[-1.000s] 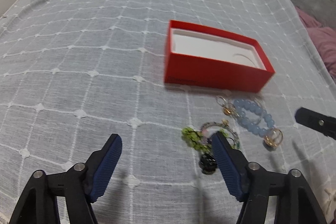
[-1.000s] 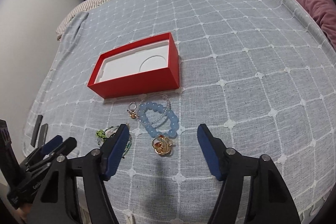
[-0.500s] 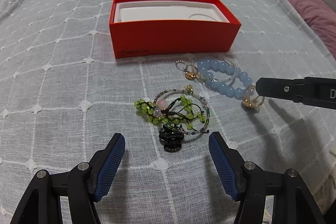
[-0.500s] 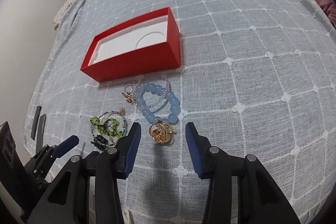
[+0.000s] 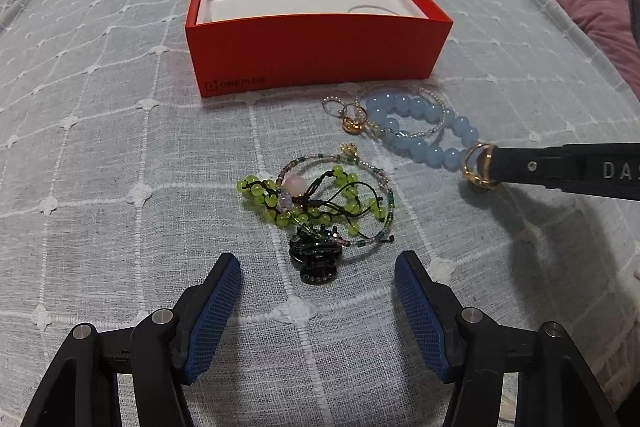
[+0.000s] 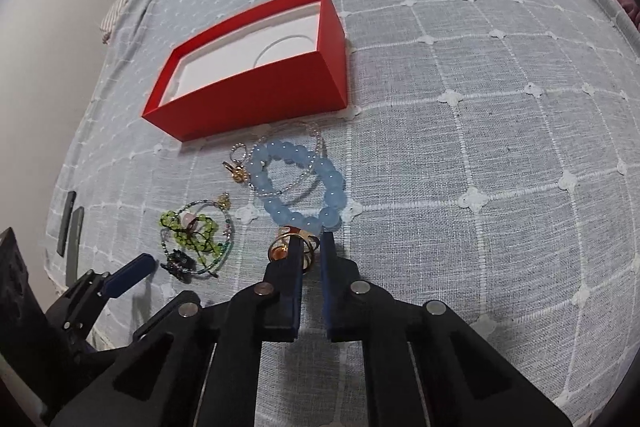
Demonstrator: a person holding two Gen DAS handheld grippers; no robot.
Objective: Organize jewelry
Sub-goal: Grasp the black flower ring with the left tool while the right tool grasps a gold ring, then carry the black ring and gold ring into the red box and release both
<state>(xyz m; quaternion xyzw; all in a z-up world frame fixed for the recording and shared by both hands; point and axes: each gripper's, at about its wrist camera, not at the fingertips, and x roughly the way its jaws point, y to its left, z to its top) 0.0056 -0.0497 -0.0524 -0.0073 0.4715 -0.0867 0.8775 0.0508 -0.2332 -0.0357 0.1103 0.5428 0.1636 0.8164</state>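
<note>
The right gripper [image 6: 310,247] pinches a gold ring [image 6: 294,247] touching the blue bead bracelet [image 6: 298,187]. The left gripper [image 5: 318,291], closing, stands spread nearside of the green bead tangle [image 5: 316,203]. The red box [image 5: 316,39] lies farther back on the checked bedspread [image 5: 100,147].

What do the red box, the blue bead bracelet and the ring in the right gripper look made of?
Red box: matte cardboard, crisp folded edges, white insert. Blue bead bracelet: translucent glossy beads, glass or stone, unclear which. Gold ring, pinched by the right gripper: shiny gold-coloured metal.
</note>
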